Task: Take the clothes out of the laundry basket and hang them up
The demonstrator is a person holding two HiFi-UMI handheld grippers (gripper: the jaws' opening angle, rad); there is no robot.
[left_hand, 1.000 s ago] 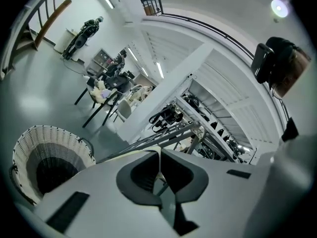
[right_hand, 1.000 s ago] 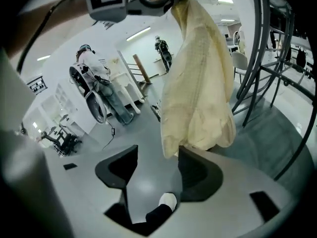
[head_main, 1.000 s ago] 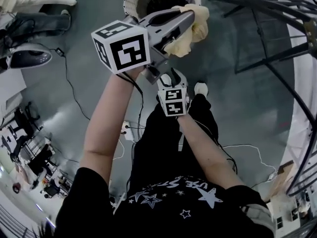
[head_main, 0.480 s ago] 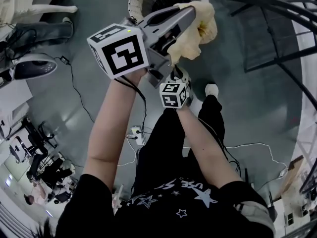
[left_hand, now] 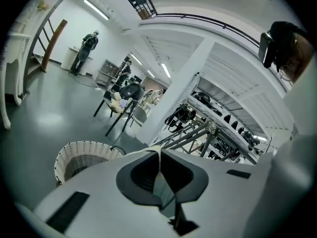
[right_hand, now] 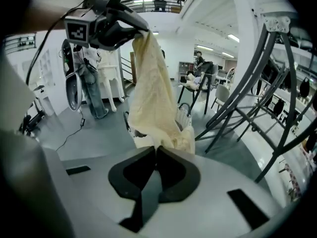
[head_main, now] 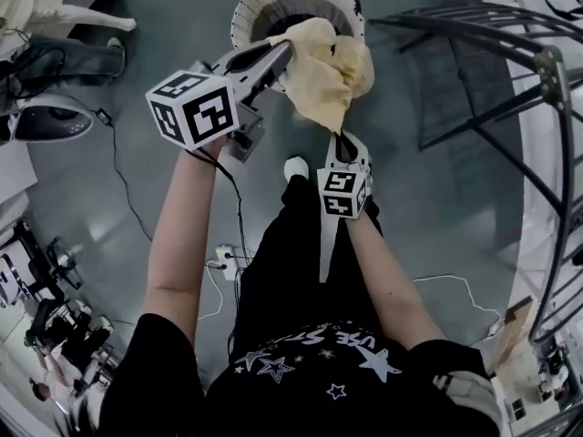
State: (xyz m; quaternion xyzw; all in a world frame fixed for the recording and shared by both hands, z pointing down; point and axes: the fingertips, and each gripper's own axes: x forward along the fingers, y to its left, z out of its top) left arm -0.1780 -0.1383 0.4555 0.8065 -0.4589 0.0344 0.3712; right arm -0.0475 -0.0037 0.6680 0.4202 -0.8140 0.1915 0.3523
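My left gripper has its fingers clamped on the top corner of the yellow garment, which hangs above the laundry basket. My right gripper has its fingers pressed together on the garment's lowest edge. To do this step well, I judge I should draw the two grips apart sideways so the cloth spreads flat. The pull should be gentle so neither thin pinch slips. Once the cloth is taut and level, I would carry it toward the drying rack at my right.
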